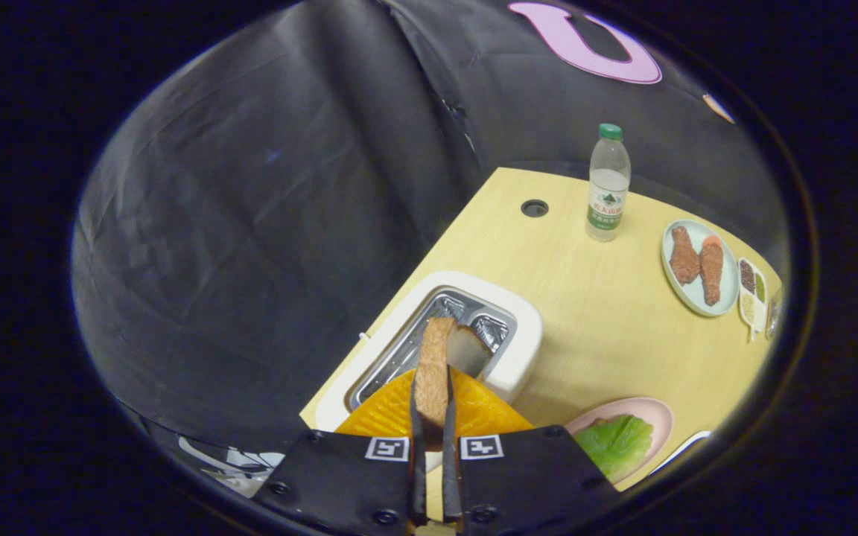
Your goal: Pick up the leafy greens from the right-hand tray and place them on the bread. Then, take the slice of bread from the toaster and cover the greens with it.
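My gripper (433, 406) is shut on a slice of bread (435, 361), held edge-on between both fingers and lifted above the white toaster (518, 350). The toaster's metal slots lie just beyond the fingers. To the right of the fingers a pink plate (656, 417) holds the leafy greens (615, 443), which hide whatever lies under them.
A water bottle (608, 186) with a green cap stands at the far side of the wooden table (593, 313). A pale plate (697, 298) with two brown meat pieces sits at the right, with a small sectioned dish (753, 298) beside it. A round cable hole (534, 208) lies near the bottle.
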### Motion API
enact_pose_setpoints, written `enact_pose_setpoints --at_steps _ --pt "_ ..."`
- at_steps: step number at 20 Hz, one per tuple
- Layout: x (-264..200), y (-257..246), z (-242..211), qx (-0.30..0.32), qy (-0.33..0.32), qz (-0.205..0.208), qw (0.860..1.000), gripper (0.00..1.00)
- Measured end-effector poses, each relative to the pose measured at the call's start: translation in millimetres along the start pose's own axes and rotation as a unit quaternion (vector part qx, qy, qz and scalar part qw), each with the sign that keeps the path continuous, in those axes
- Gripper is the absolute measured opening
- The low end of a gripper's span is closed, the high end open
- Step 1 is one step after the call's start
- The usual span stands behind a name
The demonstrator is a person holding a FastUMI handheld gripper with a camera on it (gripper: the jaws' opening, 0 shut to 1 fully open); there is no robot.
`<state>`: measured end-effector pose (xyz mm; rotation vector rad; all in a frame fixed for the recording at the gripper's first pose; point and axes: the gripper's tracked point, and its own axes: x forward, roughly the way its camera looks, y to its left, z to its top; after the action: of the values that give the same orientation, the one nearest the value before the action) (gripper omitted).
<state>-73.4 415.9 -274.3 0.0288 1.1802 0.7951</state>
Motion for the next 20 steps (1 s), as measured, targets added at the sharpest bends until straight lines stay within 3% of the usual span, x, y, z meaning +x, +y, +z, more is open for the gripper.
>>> enact_pose_setpoints --at_steps 12,20 --pt "-64 -24 11 0.091 -0.066 0.082 0.990 0.11" --pt "-85 -73 -7 0.100 -0.085 0.070 0.989 0.11"
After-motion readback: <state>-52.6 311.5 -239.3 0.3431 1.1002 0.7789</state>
